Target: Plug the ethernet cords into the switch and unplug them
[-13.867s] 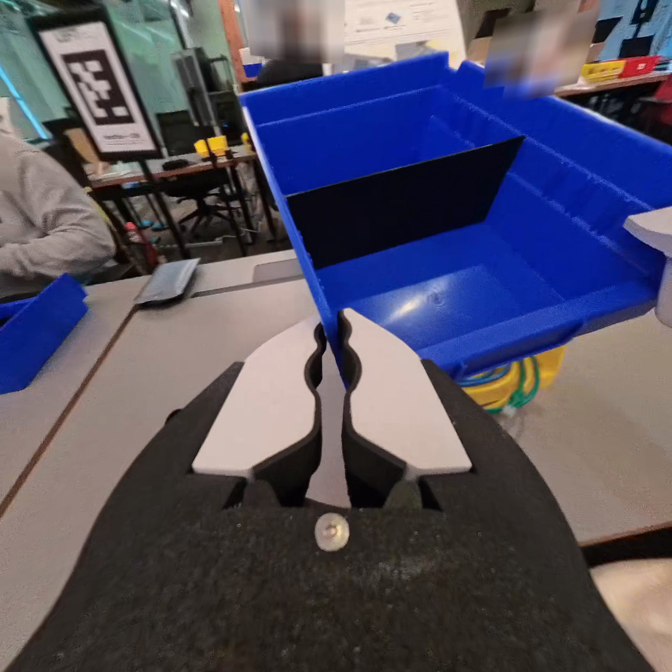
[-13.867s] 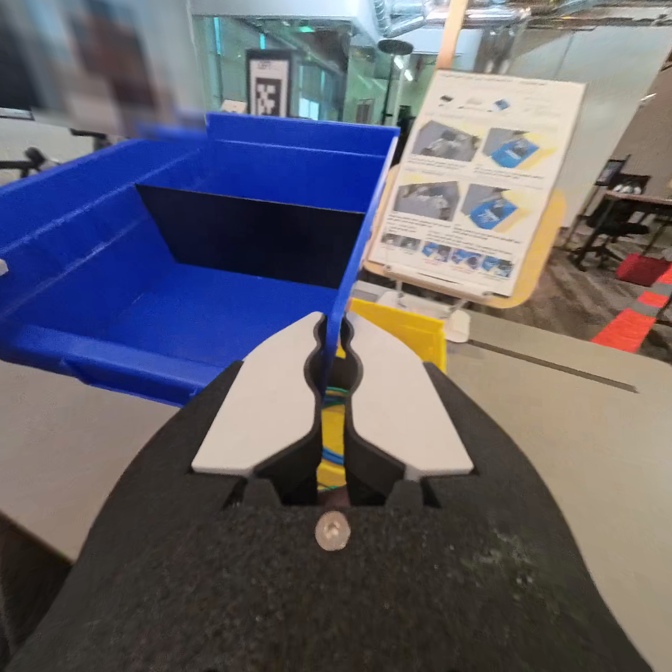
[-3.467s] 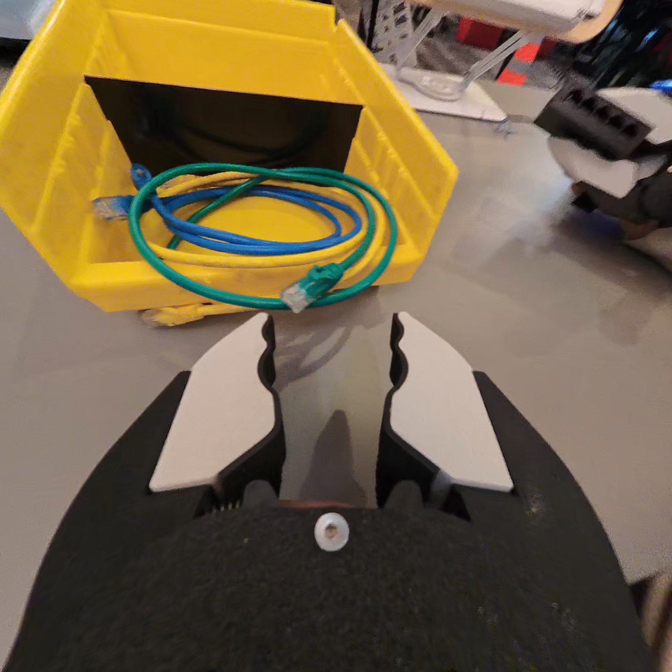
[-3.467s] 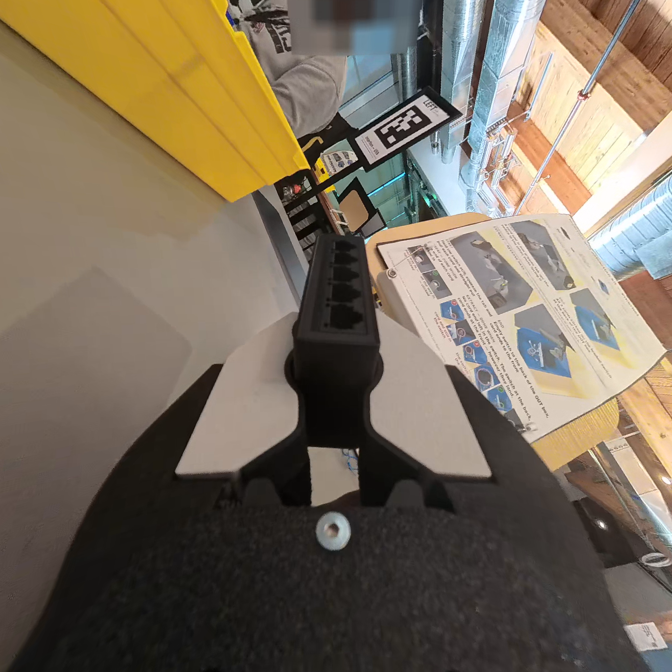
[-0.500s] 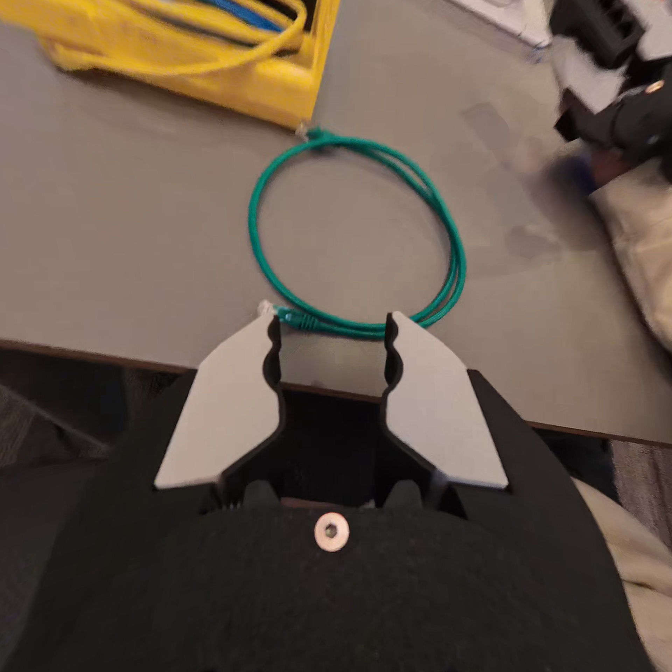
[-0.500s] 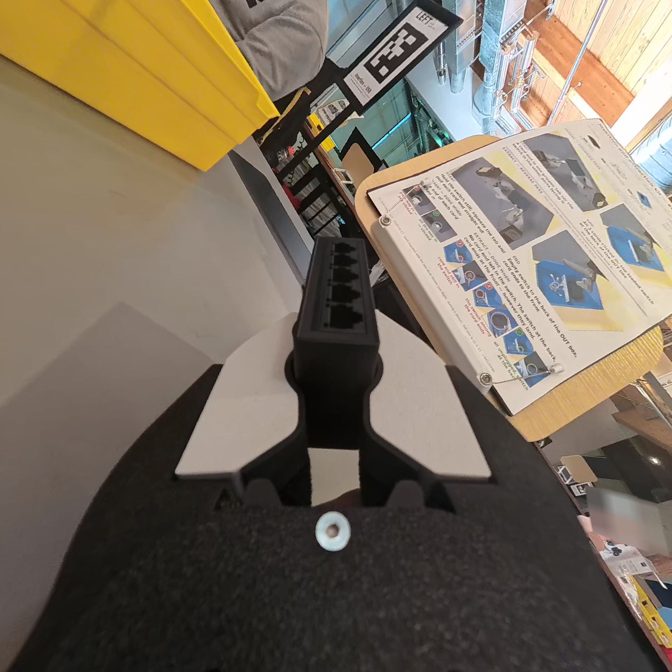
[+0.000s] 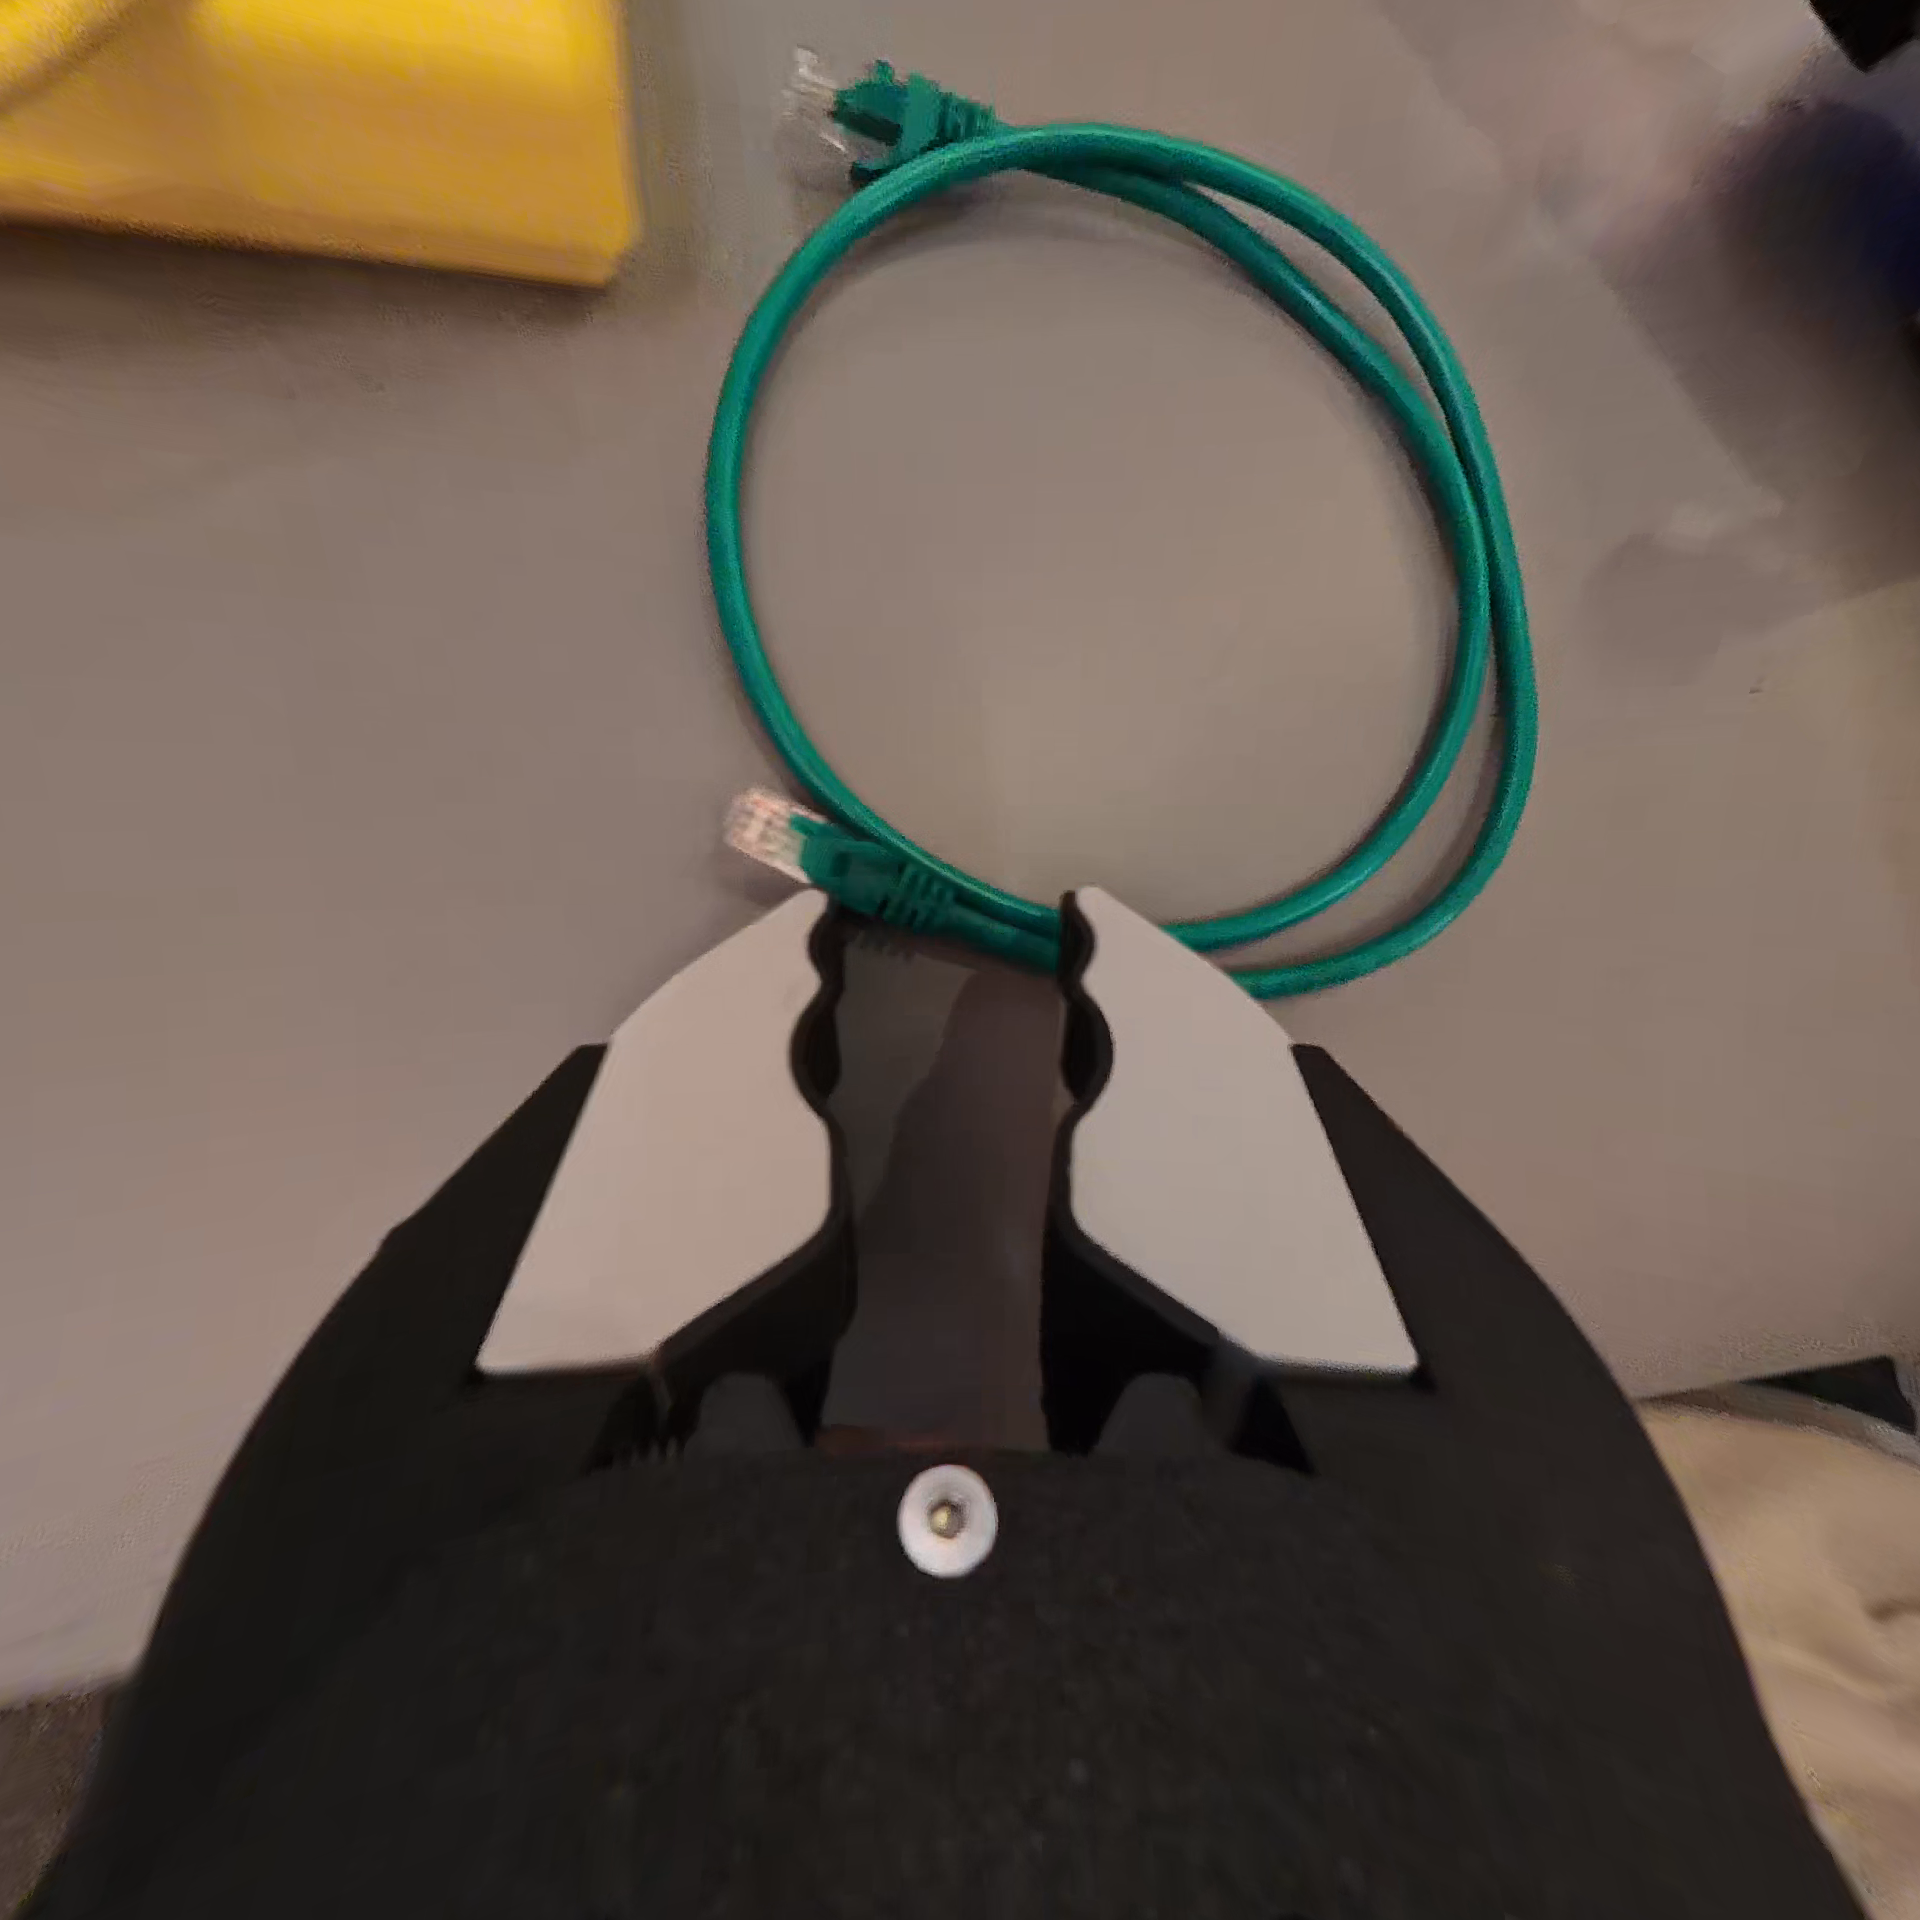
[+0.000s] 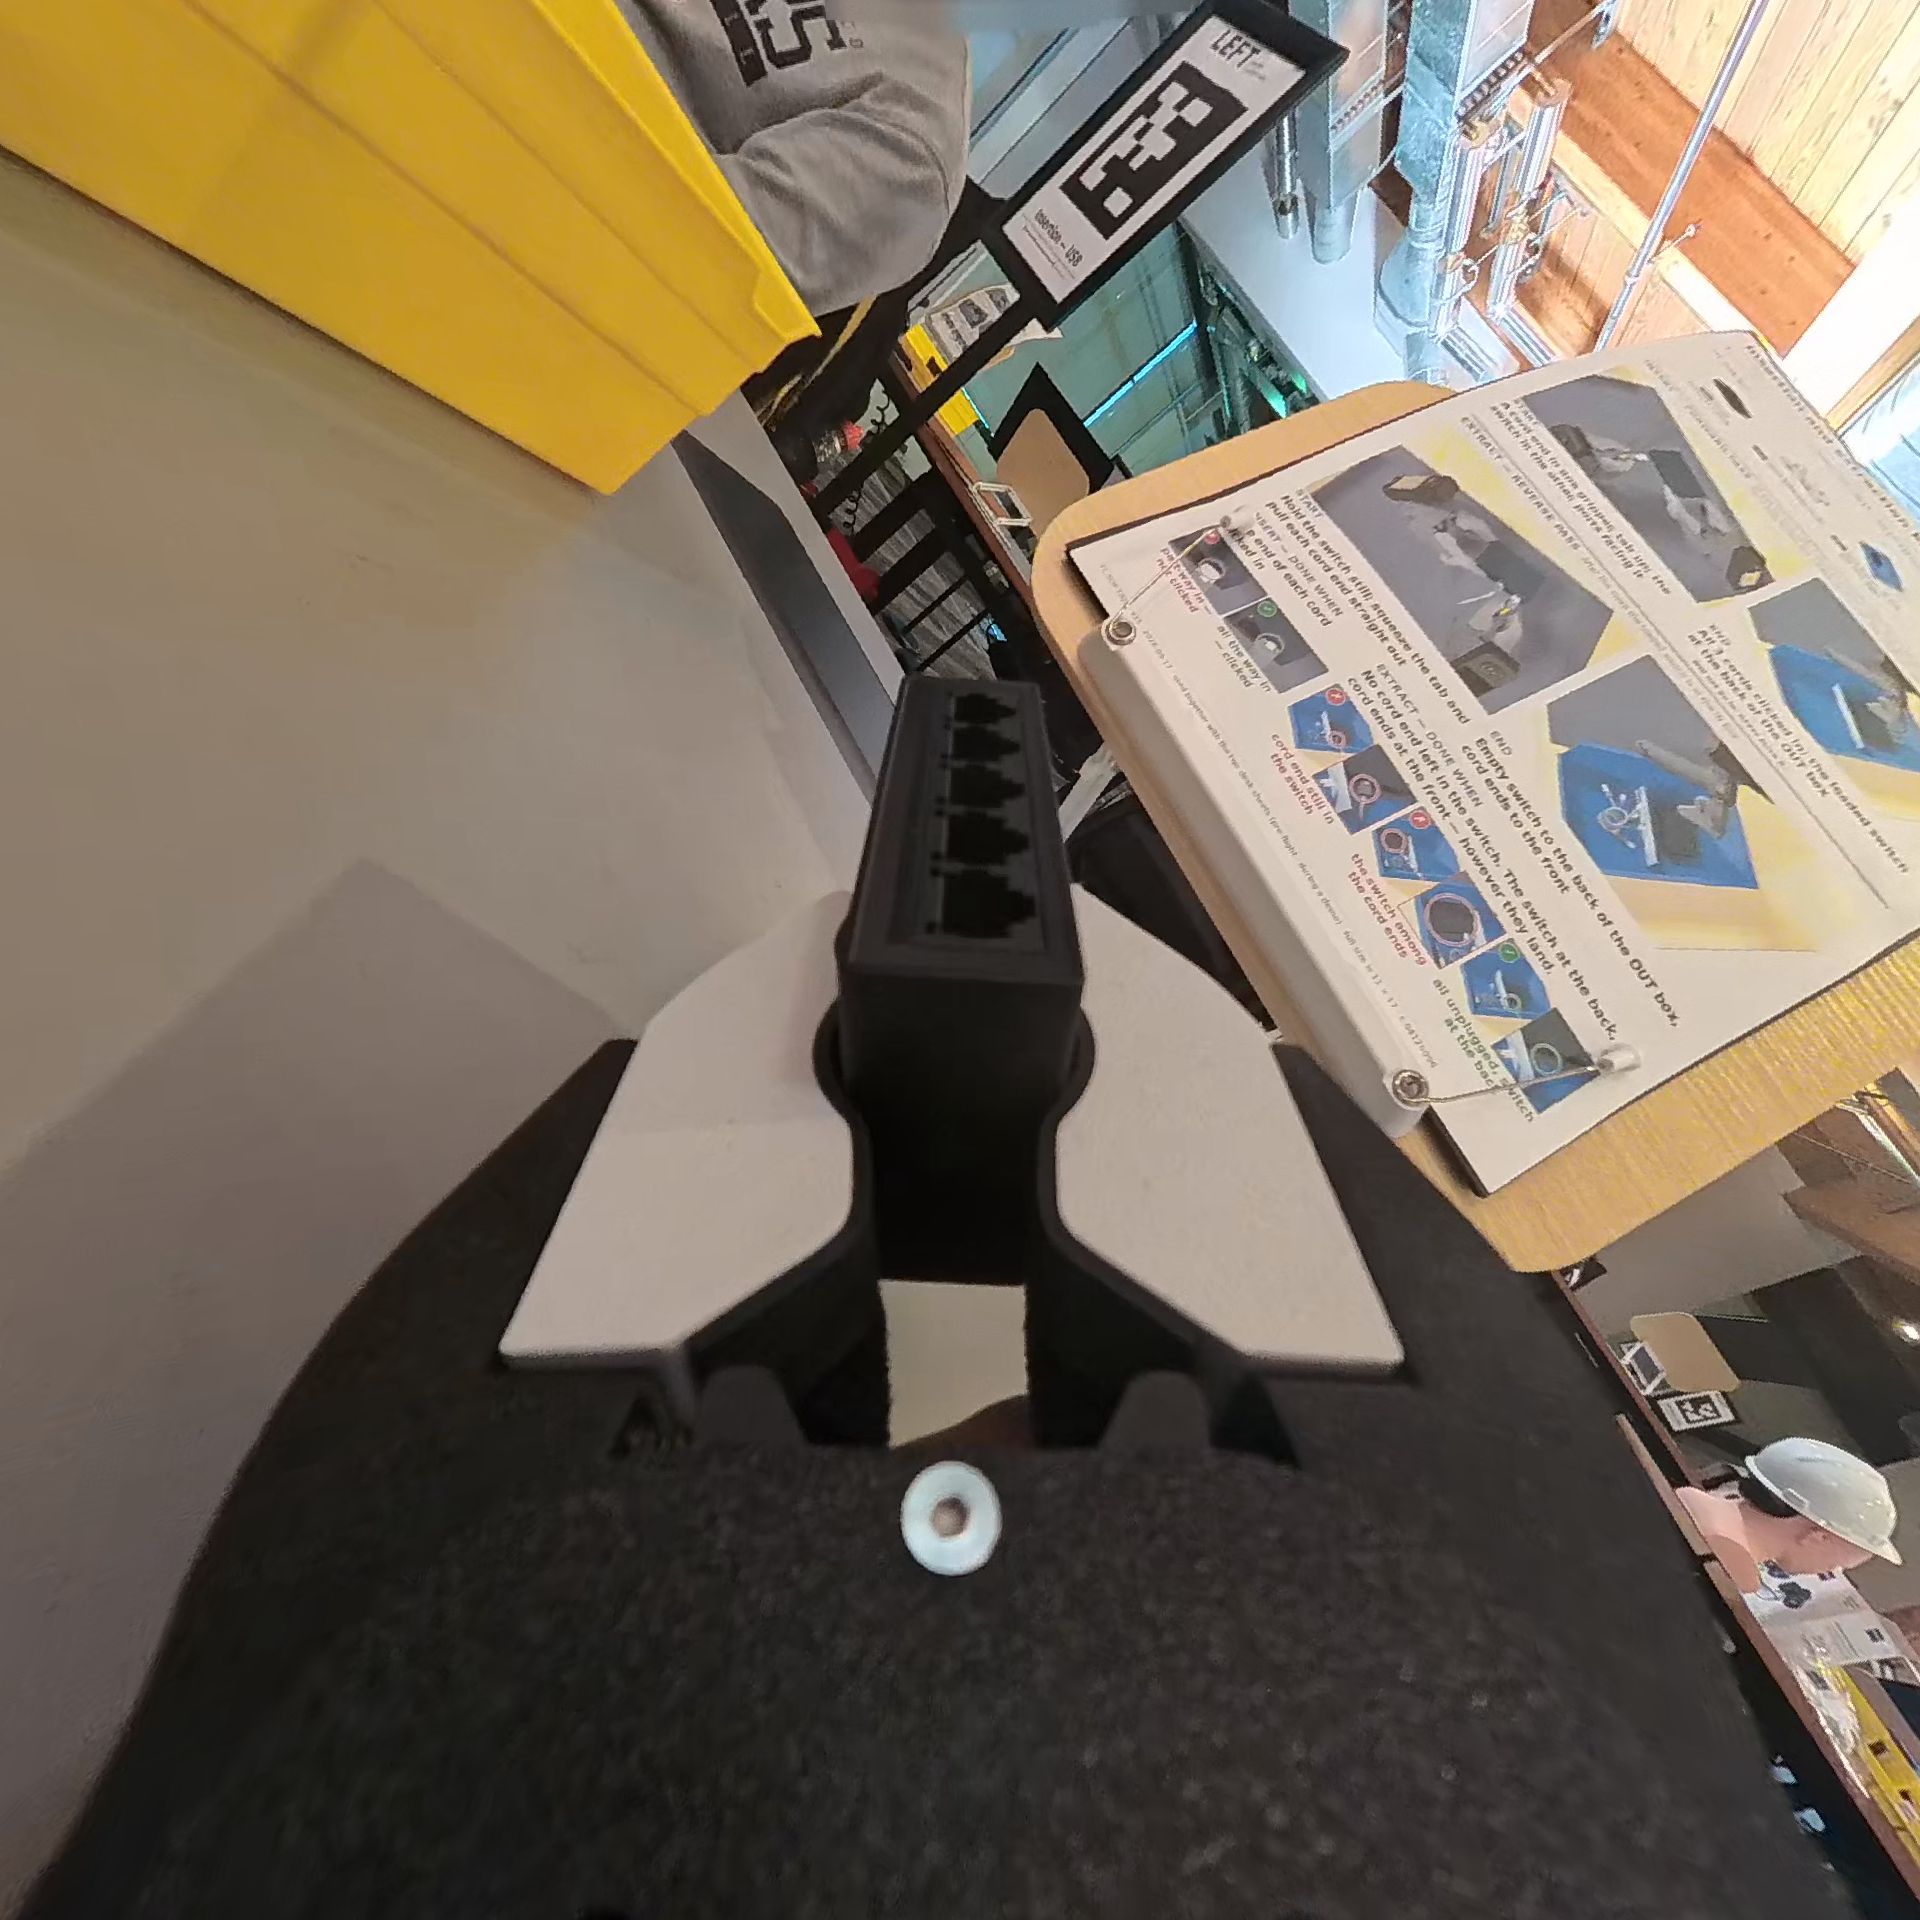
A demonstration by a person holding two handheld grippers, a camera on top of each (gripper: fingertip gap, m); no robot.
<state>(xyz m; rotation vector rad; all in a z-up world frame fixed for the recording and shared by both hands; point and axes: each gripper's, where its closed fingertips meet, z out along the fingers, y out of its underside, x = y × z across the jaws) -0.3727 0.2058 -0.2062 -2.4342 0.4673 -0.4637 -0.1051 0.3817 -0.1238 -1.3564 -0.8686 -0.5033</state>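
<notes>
A green ethernet cord (image 7: 1496, 582) lies coiled in a loop on the grey table. One clear plug (image 7: 767, 833) lies just past my left fingertips; the other plug (image 7: 831, 99) lies at the far side of the loop. My left gripper (image 7: 945, 920) is open and straddles the cord just behind the near plug, with the cord between the tips. My right gripper (image 8: 961, 997) is shut on the black switch (image 8: 961, 883), held sideways above the table with its row of empty ports facing up.
A yellow bin (image 7: 312, 135) stands at the far left of the left wrist view and also shows in the right wrist view (image 8: 416, 208). An instruction sheet on a wooden stand (image 8: 1507, 748) is to the right. A person in grey sits behind the bin.
My left gripper has moved forward and down over the table, so its tips now straddle the cord behind the near plug. The right gripper holds the switch much as before.
</notes>
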